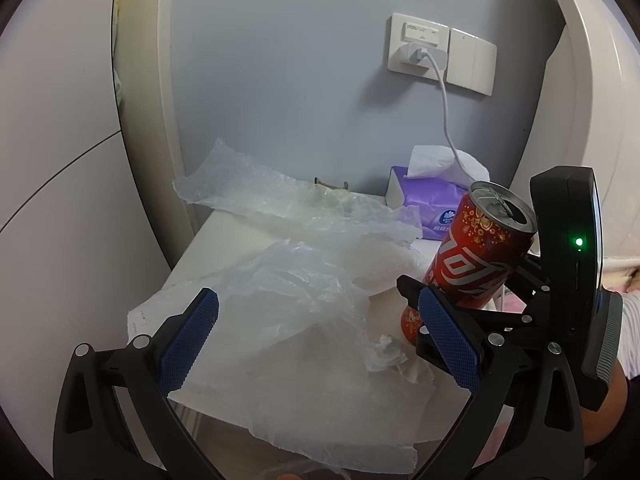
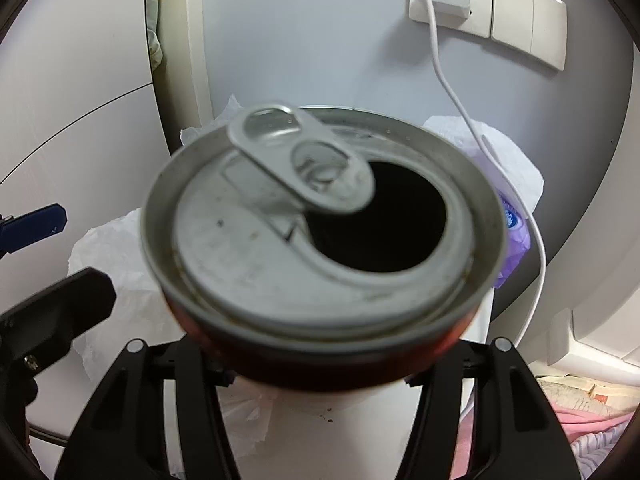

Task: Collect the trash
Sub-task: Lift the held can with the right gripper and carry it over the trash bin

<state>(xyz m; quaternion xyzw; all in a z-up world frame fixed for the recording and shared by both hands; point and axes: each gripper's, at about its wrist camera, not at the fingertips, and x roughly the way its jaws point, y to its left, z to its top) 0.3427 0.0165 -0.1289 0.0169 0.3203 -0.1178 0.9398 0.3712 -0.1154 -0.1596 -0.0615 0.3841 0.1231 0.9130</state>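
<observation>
Right gripper [image 1: 472,296] clamps the red soda can [image 1: 476,252], tilted, off the table. Left gripper [image 1: 320,344] hangs spread wide over the crumpled plastic bag [image 1: 304,288], pinching nothing.

Opened red can [image 2: 320,216] between right tongs [image 2: 320,376], tab raised
</observation>
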